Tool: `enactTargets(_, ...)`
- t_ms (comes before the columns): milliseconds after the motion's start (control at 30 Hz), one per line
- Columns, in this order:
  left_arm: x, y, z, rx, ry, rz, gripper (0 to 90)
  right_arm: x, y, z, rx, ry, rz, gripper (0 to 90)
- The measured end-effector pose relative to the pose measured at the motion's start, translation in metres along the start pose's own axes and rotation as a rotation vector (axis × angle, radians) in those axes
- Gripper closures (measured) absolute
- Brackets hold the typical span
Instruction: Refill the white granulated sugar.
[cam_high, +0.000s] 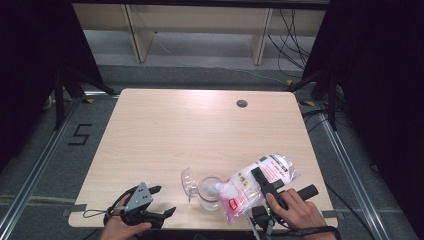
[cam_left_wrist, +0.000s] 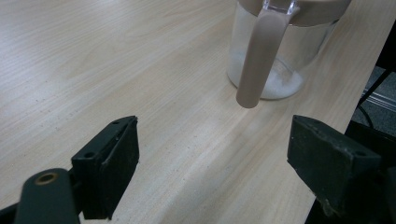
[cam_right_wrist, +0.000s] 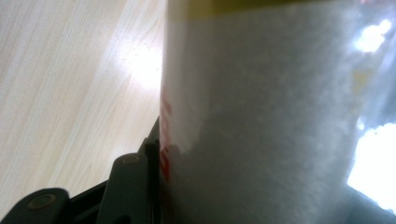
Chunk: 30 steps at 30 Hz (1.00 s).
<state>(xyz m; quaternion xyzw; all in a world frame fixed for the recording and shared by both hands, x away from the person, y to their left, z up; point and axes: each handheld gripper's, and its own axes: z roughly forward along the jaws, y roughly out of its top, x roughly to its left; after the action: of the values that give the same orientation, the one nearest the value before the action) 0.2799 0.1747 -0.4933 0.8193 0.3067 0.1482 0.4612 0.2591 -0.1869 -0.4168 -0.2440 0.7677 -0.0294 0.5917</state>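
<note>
A clear plastic bag of white powder (cam_high: 241, 190) with red print lies tilted, its lower end over the mouth of a glass jar (cam_high: 210, 194) near the table's front edge. My right gripper (cam_high: 261, 179) is shut on the bag's middle. In the right gripper view the bag (cam_right_wrist: 261, 116) sits pressed between the jaws. The jar's clear lid (cam_high: 189, 181) stands flipped open to its left. My left gripper (cam_high: 165, 200) rests open at the front left, apart from the jar. In the left gripper view the jar (cam_left_wrist: 275, 60) holds a little white powder, beyond my open left gripper (cam_left_wrist: 212, 163).
The light wooden table (cam_high: 200, 130) has a round cable hole (cam_high: 242, 103) at the back right. The jar stands close to the front edge. Wooden shelving (cam_high: 200, 30) and loose cables lie on the floor behind the table.
</note>
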Motion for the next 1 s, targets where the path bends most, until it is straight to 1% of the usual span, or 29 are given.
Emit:
enactTargets(33,-0.0009,-0.0001,0.0007,-0.010,-0.001,-0.012,16.6,0.0005,-0.0001,-0.0003,0.003,0.002,0.008,53.2)
enactTargets(67,0.0007,0.0001,-0.0004,0.006,0.006,0.007,16.6,0.0011,-0.0002,-0.0008,0.006,0.000,0.014,53.3)
enactTargets(100,0.0015,0.0002,-0.0008,0.014,0.009,0.017,16.6,0.0017,0.0002,-0.0011,0.010,-0.001,0.023,53.3)
enactTargets(133,-0.0009,-0.0001,0.0006,-0.011,-0.001,-0.012,16.5,0.0018,0.0002,-0.0013,0.012,-0.002,0.021,53.3)
enactTargets(167,0.0001,0.0000,-0.0001,0.001,0.001,0.001,16.6,0.0016,0.0002,-0.0013,0.012,-0.003,0.018,53.3)
enactTargets(200,0.0001,-0.0001,0.0001,0.001,0.000,0.001,16.6,0.0016,0.0002,-0.0015,0.013,-0.003,0.018,53.3)
enactTargets(233,0.0003,0.0001,0.0001,0.001,0.000,0.007,16.6,0.0025,0.0000,-0.0022,0.018,-0.002,0.030,53.3)
enactTargets(367,0.0000,-0.0001,-0.0002,0.000,0.001,0.000,16.6,0.0025,0.0000,-0.0022,0.017,-0.004,0.025,53.4)
enactTargets(500,0.0008,-0.0001,-0.0005,0.009,0.007,0.010,16.6,0.0026,-0.0005,-0.0020,0.016,-0.010,0.026,53.5)
enactTargets(533,0.0000,-0.0002,-0.0002,0.002,0.000,0.001,16.6,0.0021,-0.0007,-0.0021,0.019,-0.006,0.020,53.5)
enactTargets(567,0.0000,-0.0001,-0.0001,0.000,0.000,0.000,16.6,0.0016,-0.0010,-0.0019,0.019,-0.007,0.014,53.5)
enactTargets(600,0.0000,-0.0001,-0.0002,0.001,0.000,0.000,16.6,0.0002,-0.0012,-0.0013,0.009,-0.012,-0.005,53.5)
enactTargets(633,-0.0008,-0.0002,0.0005,-0.009,-0.001,-0.011,16.6,-0.0005,-0.0020,-0.0011,0.005,-0.010,-0.015,53.6)
enactTargets(667,0.0015,0.0001,-0.0010,0.016,0.009,0.019,16.6,0.0000,-0.0024,-0.0009,0.001,-0.013,-0.010,53.6)
enactTargets(700,0.0014,0.0001,-0.0009,0.014,0.009,0.017,16.6,0.0016,-0.0027,-0.0015,0.011,-0.009,0.011,53.6)
enactTargets(733,0.0013,0.0000,-0.0009,0.015,0.009,0.018,16.6,-0.0059,-0.0018,0.0023,-0.045,-0.019,-0.100,53.6)
enactTargets(767,0.0014,0.0001,-0.0009,0.014,0.009,0.020,16.6,0.0025,-0.0028,-0.0012,0.015,-0.001,0.013,53.6)
enactTargets(800,0.0013,0.0001,-0.0009,0.014,0.009,0.018,16.6,-0.0059,-0.0019,0.0023,-0.044,-0.017,-0.100,53.6)
enactTargets(833,0.0015,0.0002,-0.0009,0.013,0.007,0.022,16.6,0.0018,-0.0028,-0.0014,0.014,-0.010,0.009,53.7)
enactTargets(967,0.0013,0.0000,-0.0010,0.014,0.009,0.022,16.6,0.0012,-0.0025,-0.0015,0.010,-0.011,0.002,53.7)
enactTargets(1000,0.0002,0.0000,-0.0005,0.000,0.006,0.009,16.6,0.0016,-0.0023,-0.0017,0.011,-0.009,0.006,53.7)
